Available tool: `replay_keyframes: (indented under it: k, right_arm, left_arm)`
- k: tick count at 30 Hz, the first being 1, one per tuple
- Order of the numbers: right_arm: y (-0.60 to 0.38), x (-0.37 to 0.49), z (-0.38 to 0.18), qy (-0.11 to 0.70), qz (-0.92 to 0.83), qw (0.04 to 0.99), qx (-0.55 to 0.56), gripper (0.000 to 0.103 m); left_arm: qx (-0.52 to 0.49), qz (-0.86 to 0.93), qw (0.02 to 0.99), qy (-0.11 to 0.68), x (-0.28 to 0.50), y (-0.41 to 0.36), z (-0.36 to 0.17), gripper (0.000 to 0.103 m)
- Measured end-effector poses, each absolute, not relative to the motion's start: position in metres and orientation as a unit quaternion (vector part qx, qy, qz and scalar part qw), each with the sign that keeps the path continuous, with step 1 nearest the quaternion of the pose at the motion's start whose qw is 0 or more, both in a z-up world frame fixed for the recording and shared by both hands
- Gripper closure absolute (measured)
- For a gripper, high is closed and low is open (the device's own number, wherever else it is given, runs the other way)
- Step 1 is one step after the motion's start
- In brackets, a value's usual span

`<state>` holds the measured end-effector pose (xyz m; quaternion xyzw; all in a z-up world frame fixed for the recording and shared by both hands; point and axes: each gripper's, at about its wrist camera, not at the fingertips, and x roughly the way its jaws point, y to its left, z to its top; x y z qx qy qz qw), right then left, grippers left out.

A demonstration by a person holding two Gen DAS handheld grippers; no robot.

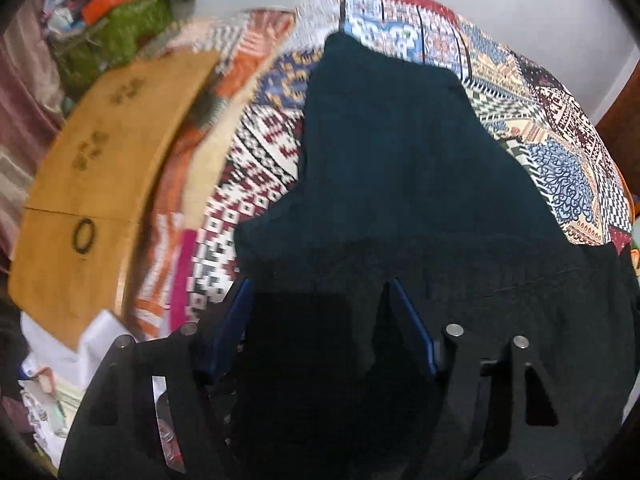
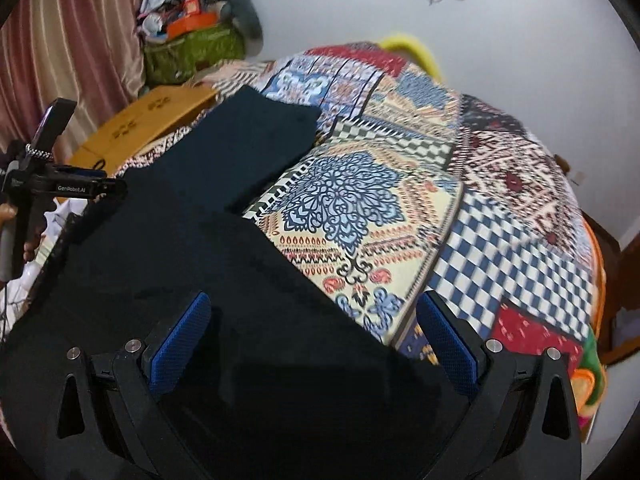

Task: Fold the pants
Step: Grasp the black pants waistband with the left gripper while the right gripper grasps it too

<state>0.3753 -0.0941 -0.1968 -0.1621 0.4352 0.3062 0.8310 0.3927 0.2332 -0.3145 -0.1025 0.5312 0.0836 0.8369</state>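
Lying lengthwise on the patterned bedspread, the dark pants fill the left wrist view; the left gripper has jaws apart over their near edge, contact perhaps hidden in shadow; right wrist view: the right gripper gapes wide above the same cloth.

L wrist cam sits just behind the left gripper, looking steeply down, close over the dark pants on the patterned bedspread. R wrist cam rides behind the right gripper, also tilted down, close, facing the far wall (more room shows). Both share pants, bedspread, cardboard box, green bag.
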Motion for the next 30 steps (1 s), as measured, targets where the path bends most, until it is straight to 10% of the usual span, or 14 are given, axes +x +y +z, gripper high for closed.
replay_keyframes:
  k: [7, 10, 12, 21, 30]
  right_arm:
    - [-0.073, 0.405, -0.219, 0.470, 0.333, 0.799, -0.173, 0.013]
    - [-0.062, 0.411, -0.228, 0.490, 0.352, 0.780, -0.168, 0.025]
    - [-0.057, 0.410, -0.233, 0.509, 0.369, 0.762, -0.154, 0.048]
    - [-0.045, 0.378, -0.226, 0.474, 0.369, 0.775, -0.198, 0.095]
    - [-0.065, 0.355, -0.184, 0.453, 0.377, 0.793, -0.155, 0.097]
  left_arm:
    - [-0.124, 0.057, 0.831, 0.539, 0.392, 0.235, -0.328, 0.053]
    - [-0.092, 0.089, 0.835, 0.534, 0.389, 0.233, -0.326, 0.082]
    - [-0.093, 0.089, 0.840, 0.527, 0.384, 0.233, -0.324, 0.085]
    - [-0.092, 0.086, 0.858, 0.498, 0.364, 0.227, -0.294, 0.097]
    - [-0.077, 0.062, 0.885, 0.456, 0.326, 0.207, -0.238, 0.103]
